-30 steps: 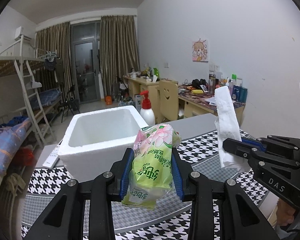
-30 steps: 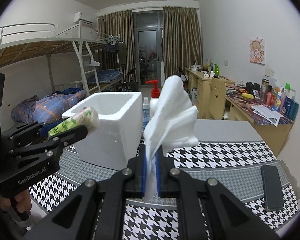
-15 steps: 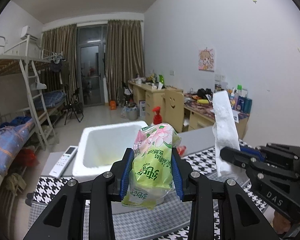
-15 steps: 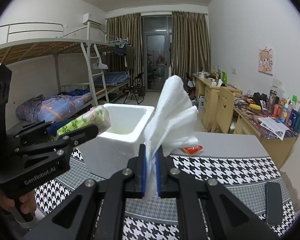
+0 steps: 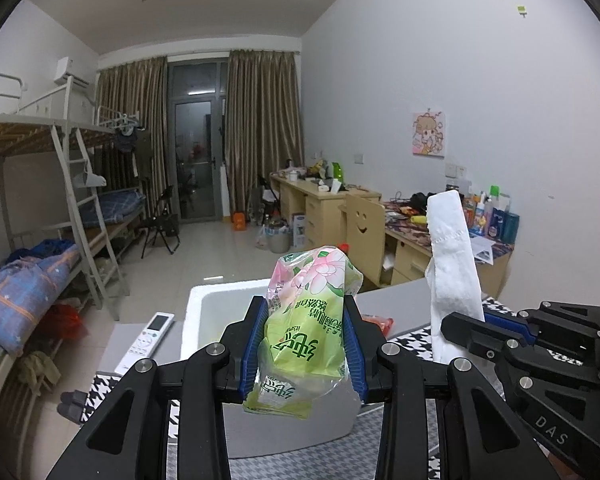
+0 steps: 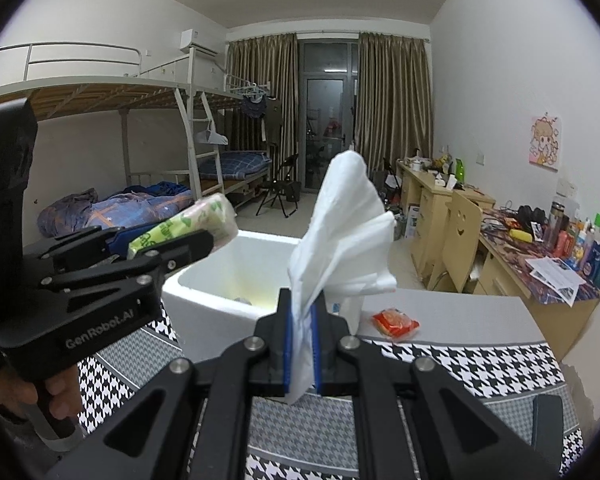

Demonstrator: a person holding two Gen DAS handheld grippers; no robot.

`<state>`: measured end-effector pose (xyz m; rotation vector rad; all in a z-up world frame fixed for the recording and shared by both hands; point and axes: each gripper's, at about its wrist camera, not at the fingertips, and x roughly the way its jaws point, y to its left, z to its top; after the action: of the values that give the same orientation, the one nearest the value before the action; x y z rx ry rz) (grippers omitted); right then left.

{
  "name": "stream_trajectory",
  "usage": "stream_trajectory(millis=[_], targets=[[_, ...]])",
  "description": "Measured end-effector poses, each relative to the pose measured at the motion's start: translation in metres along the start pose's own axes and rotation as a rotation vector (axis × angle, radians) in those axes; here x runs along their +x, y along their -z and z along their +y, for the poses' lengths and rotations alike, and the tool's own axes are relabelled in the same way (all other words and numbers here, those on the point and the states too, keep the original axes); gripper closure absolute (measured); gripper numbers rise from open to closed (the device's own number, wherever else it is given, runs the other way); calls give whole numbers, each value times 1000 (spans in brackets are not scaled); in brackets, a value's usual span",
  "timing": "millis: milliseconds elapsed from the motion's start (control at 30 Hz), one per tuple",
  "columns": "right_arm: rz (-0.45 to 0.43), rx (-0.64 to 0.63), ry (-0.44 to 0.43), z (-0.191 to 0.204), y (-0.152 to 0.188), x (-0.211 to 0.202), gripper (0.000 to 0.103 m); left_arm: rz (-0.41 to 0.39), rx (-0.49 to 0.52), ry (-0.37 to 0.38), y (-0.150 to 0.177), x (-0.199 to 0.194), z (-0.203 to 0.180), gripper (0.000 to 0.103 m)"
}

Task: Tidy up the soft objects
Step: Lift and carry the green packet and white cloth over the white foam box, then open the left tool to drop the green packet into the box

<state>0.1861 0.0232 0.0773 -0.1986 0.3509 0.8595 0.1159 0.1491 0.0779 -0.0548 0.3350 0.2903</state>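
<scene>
My left gripper [image 5: 306, 344] is shut on a green tissue pack [image 5: 308, 320] with a pink flower print, held up in the air in front of a white foam box [image 5: 212, 300]. In the right wrist view the left gripper [image 6: 204, 236] and its pack [image 6: 184, 226] hang at the box's [image 6: 220, 300] left rim. My right gripper [image 6: 301, 344] is shut on a bunch of white tissue paper [image 6: 340, 236], held upright near the box's front right. The tissue [image 5: 452, 264] and right gripper [image 5: 460, 326] also show at the right of the left wrist view.
The box stands on a table with a houndstooth cloth [image 6: 460, 364]. A small red packet [image 6: 394, 322] lies on the grey tabletop behind. A white remote [image 5: 144, 342] lies left of the box. A dark phone [image 6: 548, 428] lies at the right edge. Desks and a bunk bed stand beyond.
Both grippers have risen with their loads; the box now sits lower in both views and its inside shows. The grips are unchanged.
</scene>
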Motion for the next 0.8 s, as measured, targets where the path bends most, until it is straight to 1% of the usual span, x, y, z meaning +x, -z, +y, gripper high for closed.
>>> stream_trajectory(millis=[167,533,800], targets=[[12,-2,-12,2,-7,11,92,0,-4,-20,-6,10,11,65],[25,-4,-27,4,-17,26,92,13,-6,-53,-11,29,17,65],[40,-18,-39,9,-19,39,92,38,-17,-49,-12,45,24,65]])
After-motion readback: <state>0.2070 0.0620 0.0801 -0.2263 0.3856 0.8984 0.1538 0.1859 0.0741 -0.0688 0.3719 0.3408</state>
